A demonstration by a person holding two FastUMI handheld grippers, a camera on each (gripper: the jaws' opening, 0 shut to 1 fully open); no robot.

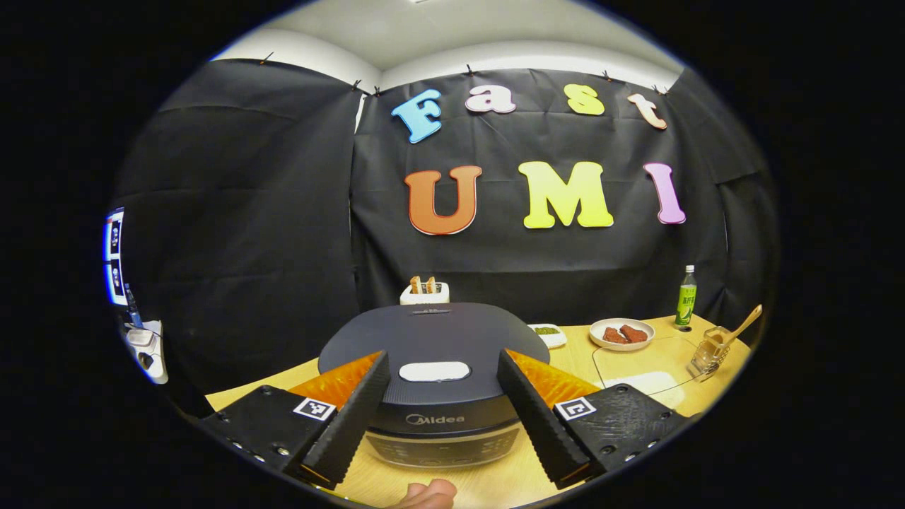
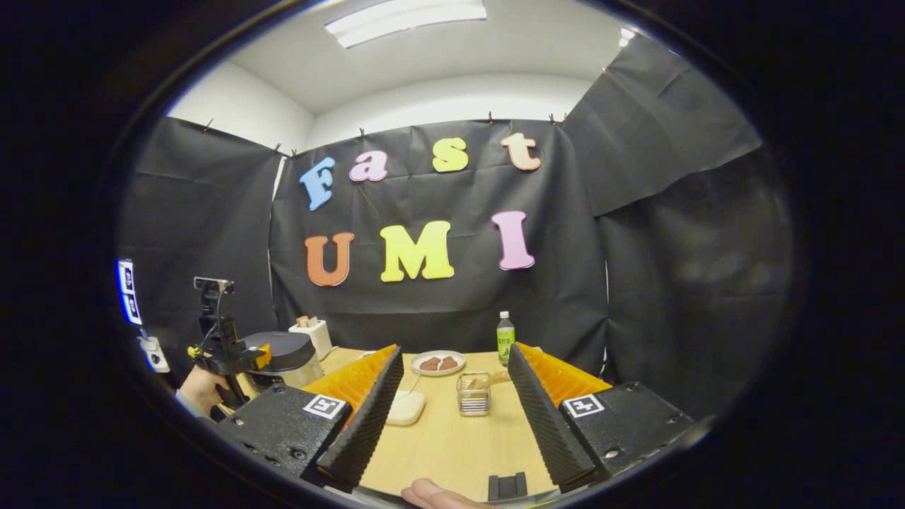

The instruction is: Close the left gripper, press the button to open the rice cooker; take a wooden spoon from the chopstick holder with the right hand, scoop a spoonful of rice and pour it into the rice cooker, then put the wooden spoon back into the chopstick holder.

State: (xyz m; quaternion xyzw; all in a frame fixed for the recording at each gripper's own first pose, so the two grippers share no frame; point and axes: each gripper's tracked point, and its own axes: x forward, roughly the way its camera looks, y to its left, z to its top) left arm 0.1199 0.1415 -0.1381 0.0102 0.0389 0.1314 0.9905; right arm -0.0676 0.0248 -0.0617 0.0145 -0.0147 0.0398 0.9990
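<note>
The dark rice cooker (image 1: 431, 332) stands right in front of my left gripper (image 1: 443, 355), lid down, its white oblong button (image 1: 434, 371) between the two spread fingers. The left gripper is open and holds nothing. At the table's right, the wire chopstick holder (image 1: 709, 353) has the wooden spoon (image 1: 744, 326) leaning out of it. My right gripper (image 2: 454, 351) is open and empty, hanging over the table with the holder (image 2: 474, 394) a short way ahead between its fingers. A white dish (image 2: 405, 408) lies near its left finger.
A plate of reddish pieces (image 2: 438, 363) and a green bottle (image 2: 505, 338) stand at the table's back. A white toaster with bread (image 1: 424, 291) sits behind the cooker, a small dish (image 1: 548, 332) beside it. A hand (image 2: 201, 389) holds the left gripper by the cooker (image 2: 279, 353).
</note>
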